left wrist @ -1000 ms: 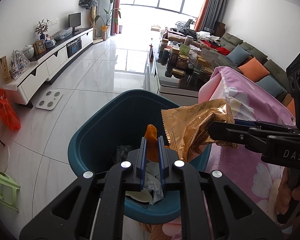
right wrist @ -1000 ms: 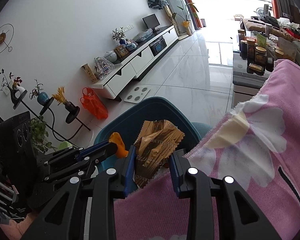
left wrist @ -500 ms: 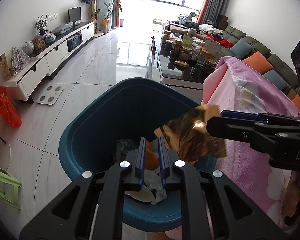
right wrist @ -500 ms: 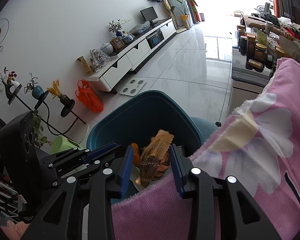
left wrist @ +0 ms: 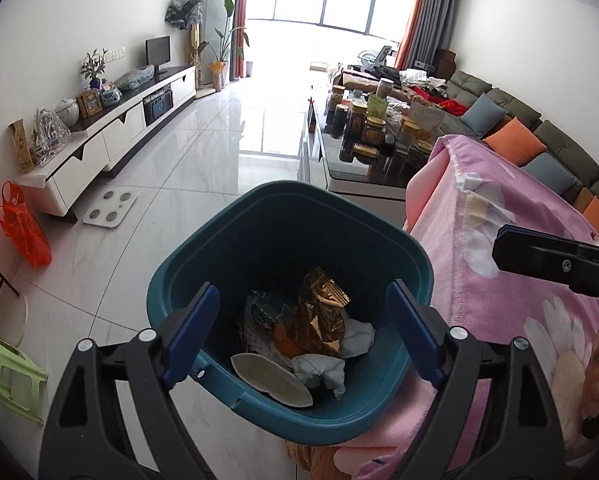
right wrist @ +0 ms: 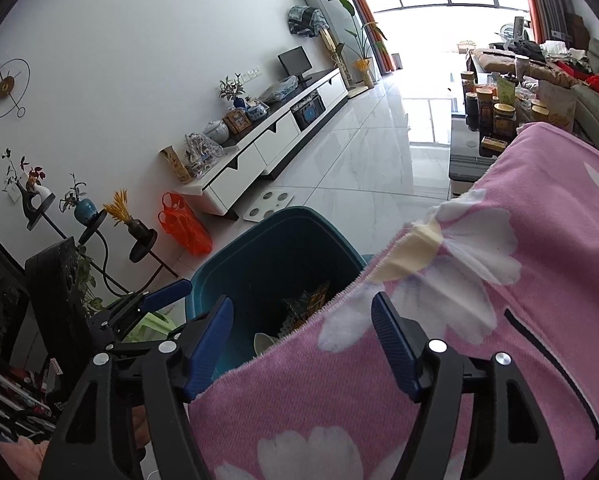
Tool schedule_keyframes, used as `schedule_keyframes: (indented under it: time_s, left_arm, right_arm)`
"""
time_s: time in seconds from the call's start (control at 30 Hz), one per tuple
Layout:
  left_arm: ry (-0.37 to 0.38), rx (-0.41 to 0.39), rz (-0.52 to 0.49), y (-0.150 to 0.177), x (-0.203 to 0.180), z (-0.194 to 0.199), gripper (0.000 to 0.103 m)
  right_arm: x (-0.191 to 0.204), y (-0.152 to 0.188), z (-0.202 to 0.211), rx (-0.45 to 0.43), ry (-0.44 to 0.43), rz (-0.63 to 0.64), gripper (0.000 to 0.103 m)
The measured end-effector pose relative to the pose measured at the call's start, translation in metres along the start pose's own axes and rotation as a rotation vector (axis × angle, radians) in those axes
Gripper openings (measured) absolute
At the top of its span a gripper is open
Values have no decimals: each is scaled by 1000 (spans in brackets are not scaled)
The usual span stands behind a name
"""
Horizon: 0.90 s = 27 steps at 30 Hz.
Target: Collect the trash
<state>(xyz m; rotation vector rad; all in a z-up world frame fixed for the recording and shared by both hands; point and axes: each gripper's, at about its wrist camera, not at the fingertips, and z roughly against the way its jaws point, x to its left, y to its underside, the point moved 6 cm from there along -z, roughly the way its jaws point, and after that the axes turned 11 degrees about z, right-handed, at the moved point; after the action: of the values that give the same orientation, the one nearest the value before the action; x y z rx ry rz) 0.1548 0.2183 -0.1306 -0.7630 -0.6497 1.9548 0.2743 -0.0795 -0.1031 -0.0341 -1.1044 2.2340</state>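
A teal trash bin (left wrist: 227, 248) stands on the floor beside a table with a pink flowered cloth (left wrist: 511, 280). Inside the bin lie a gold snack wrapper (left wrist: 319, 312), an orange peel (left wrist: 285, 342), crumpled white tissues (left wrist: 327, 368) and a pale oval piece (left wrist: 271, 380). My left gripper (left wrist: 303, 332) is open and empty above the bin. My right gripper (right wrist: 303, 344) is open and empty over the cloth's edge, next to the bin (right wrist: 267, 248); the wrapper (right wrist: 307, 304) shows in the bin. The right gripper also shows at the right of the left wrist view (left wrist: 539, 256).
A white TV cabinet (left wrist: 111, 140) runs along the left wall, with a white scale (left wrist: 109, 208) and an orange bag (left wrist: 23, 228) near it. A green stool (left wrist: 3, 372) stands at lower left. A coffee table with jars (left wrist: 363, 156) and a sofa (left wrist: 539, 144) lie beyond.
Both grippers have opened. The orange peel dropped from the left gripper and the gold wrapper from the right; both now lie in the bin. The right gripper has drawn back over the cloth.
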Motion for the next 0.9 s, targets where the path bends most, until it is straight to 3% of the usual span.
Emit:
schedule_keyframes:
  time_s: [0.03, 0.2, 0.5, 0.7, 0.9]
  left_arm:
    - [-1, -29, -12, 0, -2, 10, 98]
    - [42, -148, -82, 9, -26, 56, 97]
    - [142, -291, -121, 27, -94, 108, 97]
    - [207, -321, -153, 38, -141, 116, 97]
    - [232, -339, -191, 51, -171, 116, 97]
  right_arm:
    - [0, 3, 10, -21, 9, 9, 80]
    - [-7, 20, 59, -127, 97, 44, 96]
    - [-33, 70, 139, -265, 389, 30, 96]
    - [-54, 97, 194, -381, 548, -36, 96]
    - [-69, 121, 221, -390, 687, -70, 96]
